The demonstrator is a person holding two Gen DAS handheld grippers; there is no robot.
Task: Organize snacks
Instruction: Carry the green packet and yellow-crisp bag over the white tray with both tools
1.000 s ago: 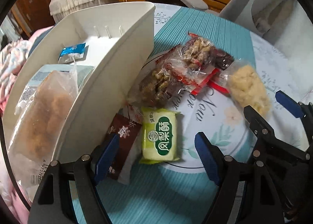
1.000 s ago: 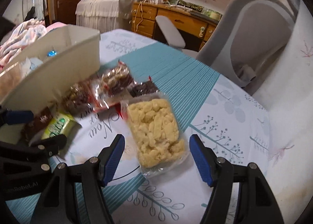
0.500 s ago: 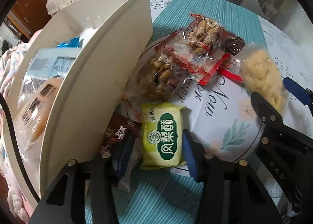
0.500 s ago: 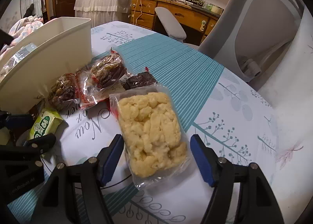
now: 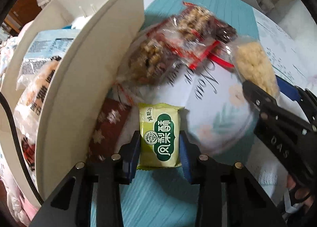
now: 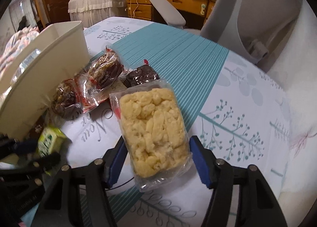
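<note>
On the table (image 6: 247, 92), covered with a teal-striped and floral cloth, there's a little spread of snack packs next to a white bin (image 5: 95, 72). The left hand-held gripper (image 5: 159, 147) has its blue pads pressed against both long sides of the green pastry pack (image 5: 159, 135), so it's clamped on that one. The pack lies flat on the cloth, just beside a dark red wrapper (image 5: 111, 126) that sits tight against the bin's outer wall.

The right hand-held gripper (image 6: 158, 159) has its fingers spread either side of the clear bag of pale yellow puffs (image 6: 154, 130). The pads sit close to the bag's edges with the jaws apart, and I honestly can't tell whether they're touching the plastic. The bag rests on the table, angled a bit, with its near end between the fingers.

Further back, between the puff bag and the bin, there's a cluster: two clear packs of nutty brittle (image 6: 103, 68) with red trim, partly overlapping, and a small dark snack (image 6: 141, 76) just beside them.

Inside the bin, from the left wrist view, there's a bag of crispy orange-ish snacks (image 5: 37, 86) leaning against the wall and a light blue pack (image 5: 49, 42) behind it. A grey chair (image 6: 263, 15) stands at the far side of the table.
</note>
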